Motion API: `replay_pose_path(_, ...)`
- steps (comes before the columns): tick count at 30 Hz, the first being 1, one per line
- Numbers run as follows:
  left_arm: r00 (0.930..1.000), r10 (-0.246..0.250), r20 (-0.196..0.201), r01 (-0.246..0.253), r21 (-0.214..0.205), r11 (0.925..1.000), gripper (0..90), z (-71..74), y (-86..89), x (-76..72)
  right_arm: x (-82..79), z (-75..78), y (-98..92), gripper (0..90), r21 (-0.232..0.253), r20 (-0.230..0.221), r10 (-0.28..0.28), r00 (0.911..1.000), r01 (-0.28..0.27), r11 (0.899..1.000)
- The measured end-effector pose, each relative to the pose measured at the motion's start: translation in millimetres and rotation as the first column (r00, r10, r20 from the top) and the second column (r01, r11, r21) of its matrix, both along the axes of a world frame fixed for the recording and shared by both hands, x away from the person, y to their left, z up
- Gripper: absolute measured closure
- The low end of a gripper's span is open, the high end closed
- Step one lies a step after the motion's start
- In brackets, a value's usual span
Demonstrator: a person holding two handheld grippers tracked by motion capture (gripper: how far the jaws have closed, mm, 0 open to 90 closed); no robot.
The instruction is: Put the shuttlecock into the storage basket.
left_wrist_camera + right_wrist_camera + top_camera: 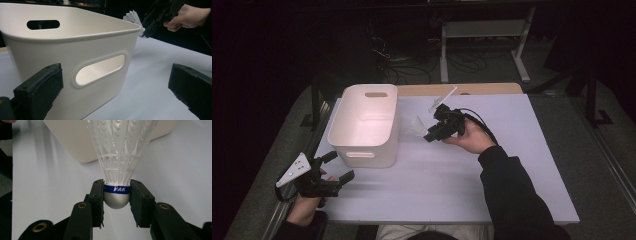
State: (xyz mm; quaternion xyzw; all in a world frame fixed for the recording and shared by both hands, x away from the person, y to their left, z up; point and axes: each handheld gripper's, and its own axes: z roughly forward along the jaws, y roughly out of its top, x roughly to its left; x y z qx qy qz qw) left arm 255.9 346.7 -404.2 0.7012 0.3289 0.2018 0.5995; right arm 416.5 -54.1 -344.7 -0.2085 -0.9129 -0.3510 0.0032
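A white plastic shuttlecock (117, 157) with a blue band round its rounded base is clamped between the jaws of my right gripper (117, 195). In the high view that right gripper (432, 133) hovers above the table just right of a white bin (367, 125), the shuttlecock (418, 125) pointing toward the bin. The left gripper view shows the shuttlecock (133, 21) beyond the bin's far corner. My left gripper (339, 167) is open near the table's front left corner, its jaws spread wide before the bin's handle slot (100, 68).
The bin (72, 40) looks empty inside and has handle slots in both short ends. The light table top (492, 170) stretches wide to the right and front. A wooden strip (462, 89) runs along the far edge. Cables and a white stand (484, 30) lie on the dark floor beyond.
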Motion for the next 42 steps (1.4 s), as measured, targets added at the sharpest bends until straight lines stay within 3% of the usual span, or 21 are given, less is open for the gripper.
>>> replay_pose_path(19, 1.0, -0.003, -0.001, 0.003, 0.002, 1.0, 0.0, 0.0, -0.2, 0.1, -0.8, 30.1, 1.5, 63.7, 0.004, 0.025, -0.009, 0.9997, 0.009, 1.0)
replay_pose_path(42, 1.0, -0.007, -0.001, 0.007, -0.001, 1.0, 0.0, 0.1, 0.1, 0.0, -0.3, 66.7, 20.1, 63.8, 0.007, 0.07, 0.035, 0.9969, -0.036, 0.999)
